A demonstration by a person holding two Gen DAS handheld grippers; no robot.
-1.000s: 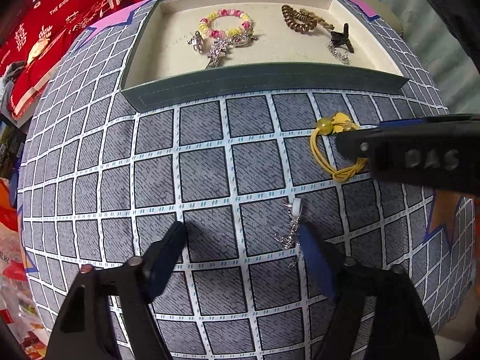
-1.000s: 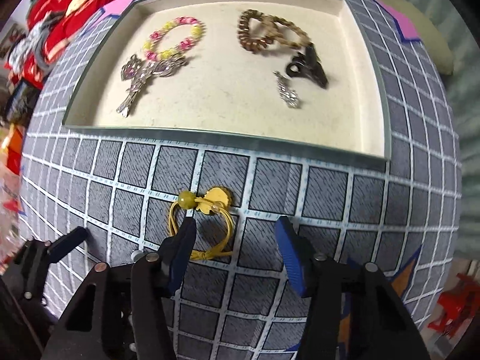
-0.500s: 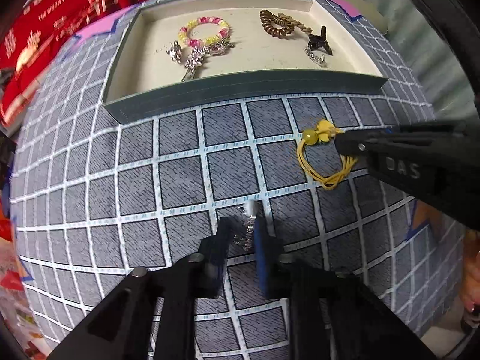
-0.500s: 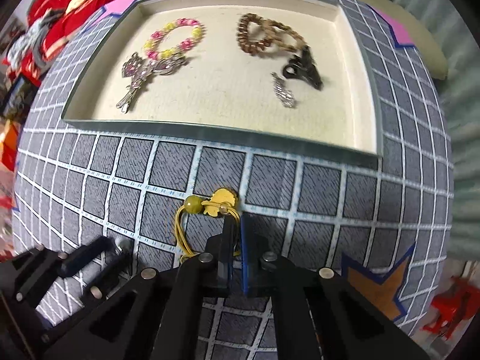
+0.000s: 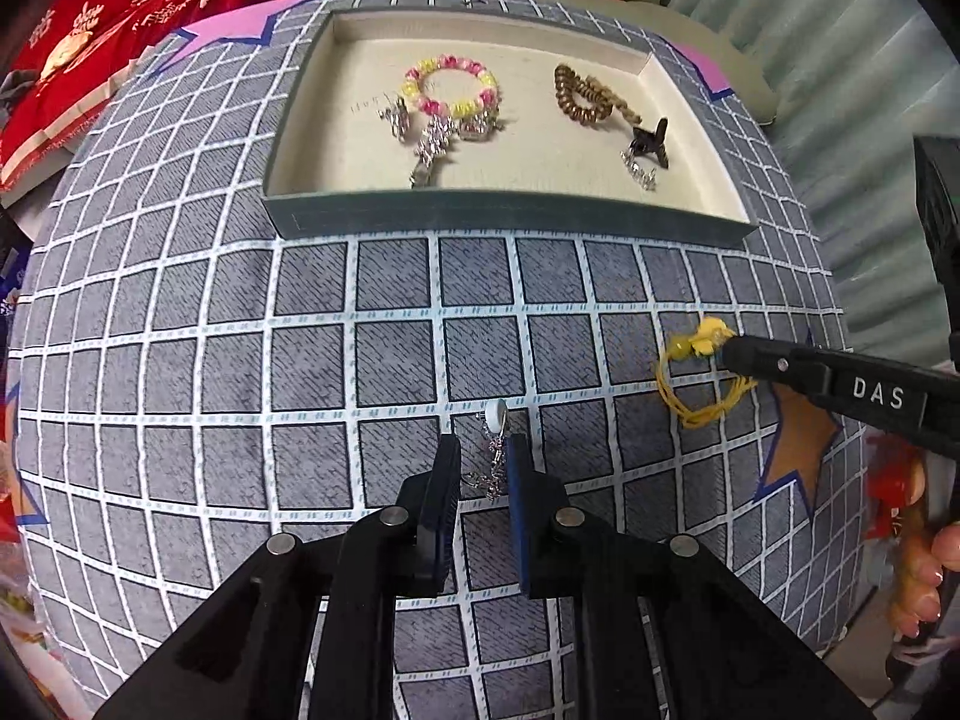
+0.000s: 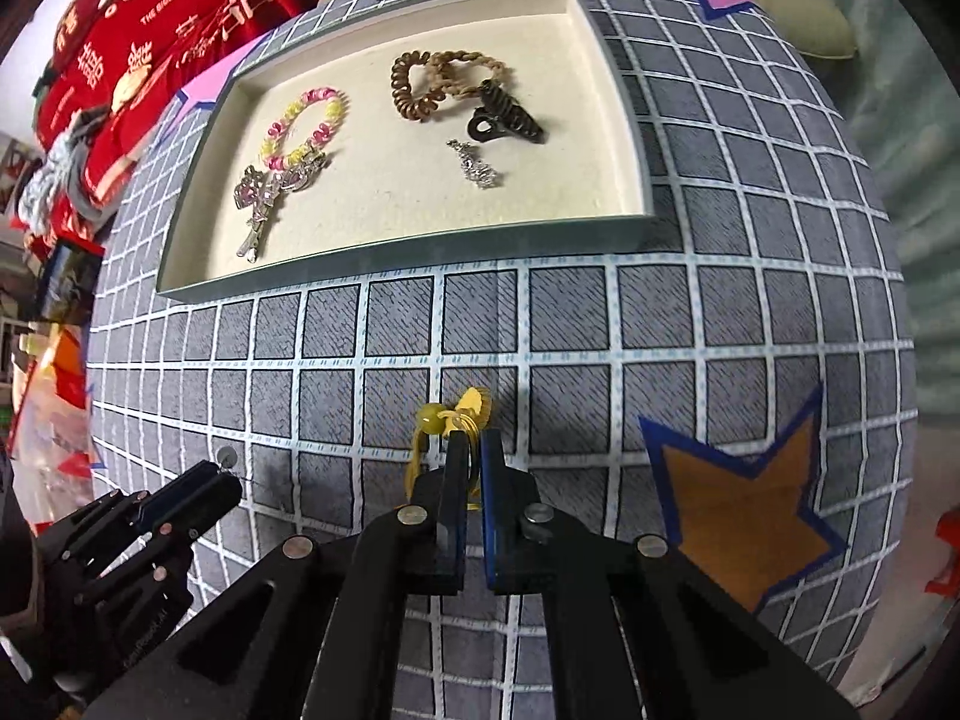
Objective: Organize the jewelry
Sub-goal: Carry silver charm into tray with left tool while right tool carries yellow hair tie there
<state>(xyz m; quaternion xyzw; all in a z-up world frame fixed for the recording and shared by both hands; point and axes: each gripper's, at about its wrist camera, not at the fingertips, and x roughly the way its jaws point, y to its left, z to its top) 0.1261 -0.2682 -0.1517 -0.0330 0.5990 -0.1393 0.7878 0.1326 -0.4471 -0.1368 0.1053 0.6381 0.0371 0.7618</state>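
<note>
Grey checked cloth covers the counter, with red cushions behind it. From the left wrist view, the left gripper is pinching a small silver earring. Its white round end pokes out past the tips, and the shiny chain part sits between the blue pads. The earring is still low over the cloth, well short of the tray. To do this well, I think the hand should lift slowly, keep the pinch tight, go over the tray's front wall and let go on a bare cream spot. The earring is tiny and thin, so it could slip out.

Over in the right wrist view, the right gripper is pressed together on a yellow hair tie. The tie has a round yellow bead and a little yellow charm, and its thin loop hangs down beside the tips. It too is near the cloth, not yet at the tray. Already in the tray are a pink and yellow bracelet, a brown coil tie, a dark claw clip and a second silver earring.
</note>
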